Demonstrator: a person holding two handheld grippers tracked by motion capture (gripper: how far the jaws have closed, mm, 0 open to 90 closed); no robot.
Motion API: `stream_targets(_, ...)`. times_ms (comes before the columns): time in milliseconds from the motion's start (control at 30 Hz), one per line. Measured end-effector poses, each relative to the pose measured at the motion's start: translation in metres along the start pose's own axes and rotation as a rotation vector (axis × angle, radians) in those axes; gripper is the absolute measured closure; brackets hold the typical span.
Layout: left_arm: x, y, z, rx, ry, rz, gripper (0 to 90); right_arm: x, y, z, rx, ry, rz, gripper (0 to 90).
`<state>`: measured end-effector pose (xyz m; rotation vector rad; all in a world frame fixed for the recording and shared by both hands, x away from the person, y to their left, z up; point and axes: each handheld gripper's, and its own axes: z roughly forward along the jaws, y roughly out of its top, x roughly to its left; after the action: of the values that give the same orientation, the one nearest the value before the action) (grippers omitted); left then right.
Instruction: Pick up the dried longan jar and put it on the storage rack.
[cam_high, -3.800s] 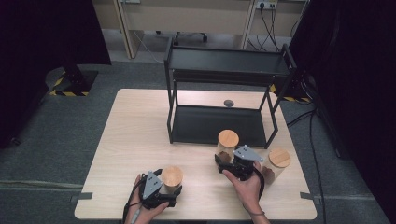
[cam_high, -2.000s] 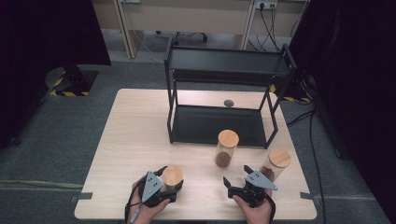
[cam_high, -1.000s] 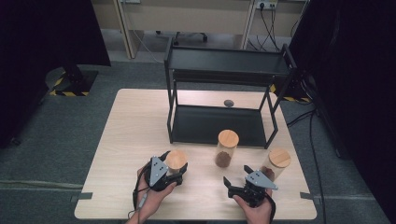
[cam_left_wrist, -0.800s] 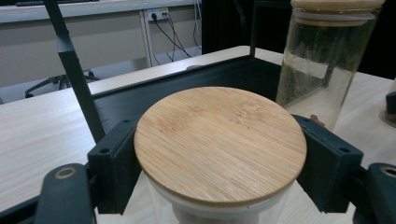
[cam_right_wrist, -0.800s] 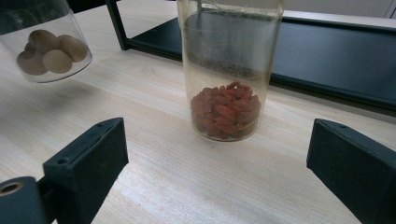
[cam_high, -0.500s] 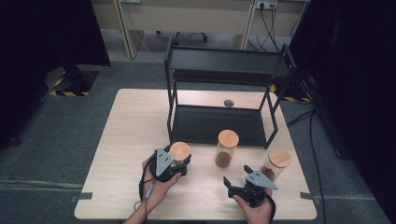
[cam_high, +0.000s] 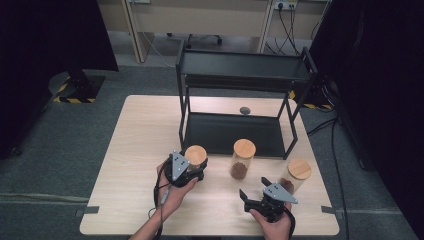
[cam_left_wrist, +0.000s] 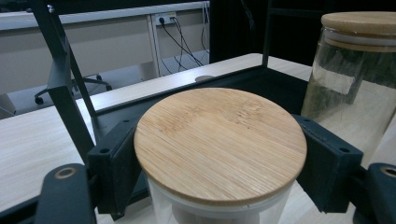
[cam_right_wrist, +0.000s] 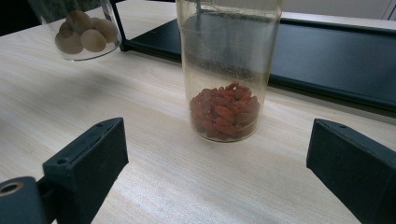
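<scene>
Left gripper has its fingers clamped around a glass jar just under its wooden lid, lifted off the bench in front of the black shelf. Right gripper sits with fingers spread wide, nothing in them, pointing at the jar of red berries standing on the bench.

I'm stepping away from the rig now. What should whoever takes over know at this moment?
Left gripper: shut on the jar of round brown pieces, lifted off the table in front of the black shelf rack.
Right gripper: open, empty, facing the jar of red berries.
Third jar stands at the right.
Done: no jar on the rack.
Left: probably shelving all three.
</scene>
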<state>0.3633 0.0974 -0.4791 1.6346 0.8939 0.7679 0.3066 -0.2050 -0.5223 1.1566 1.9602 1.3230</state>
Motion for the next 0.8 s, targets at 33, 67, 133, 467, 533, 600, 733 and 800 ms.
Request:
stream_targets(33, 0.000, 0.000, 0.001, 0.000, 0.001, 0.000, 23.8, 0.000, 0.000, 0.000, 0.000, 0.000, 0.000, 5.5)
stream_targets(67, 0.000, 0.001, 0.002, 0.000, 0.002, 0.000, 23.7, 0.000, 0.000, 0.000, 0.001, 0.001, 0.000, 5.5)
stream_targets(133, 0.000, 0.001, 0.003, 0.000, 0.003, 0.000, 23.7, 0.000, 0.000, 0.000, 0.001, 0.001, 0.001, 5.5)
stream_targets(467, -0.001, 0.004, 0.012, -0.005, 0.012, -0.008, 23.7, 0.000, 0.000, 0.000, 0.001, 0.002, 0.000, 5.5)
stream_targets(533, 0.000, 0.004, 0.013, -0.002, 0.015, -0.008, 23.7, 0.000, 0.000, 0.000, 0.001, 0.002, -0.001, 5.5)
stream_targets(600, 0.000, 0.004, 0.015, 0.000, 0.017, -0.009, 23.7, 0.000, 0.000, 0.000, 0.001, 0.002, 0.000, 5.5)
stream_targets(733, 0.001, 0.004, 0.019, 0.001, 0.022, -0.014, 23.7, 0.000, 0.000, 0.000, 0.002, 0.003, 0.002, 5.5)
stream_targets(800, 0.002, 0.005, 0.021, 0.000, 0.023, -0.015, 23.7, 0.000, 0.000, 0.000, 0.000, 0.002, 0.000, 5.5)
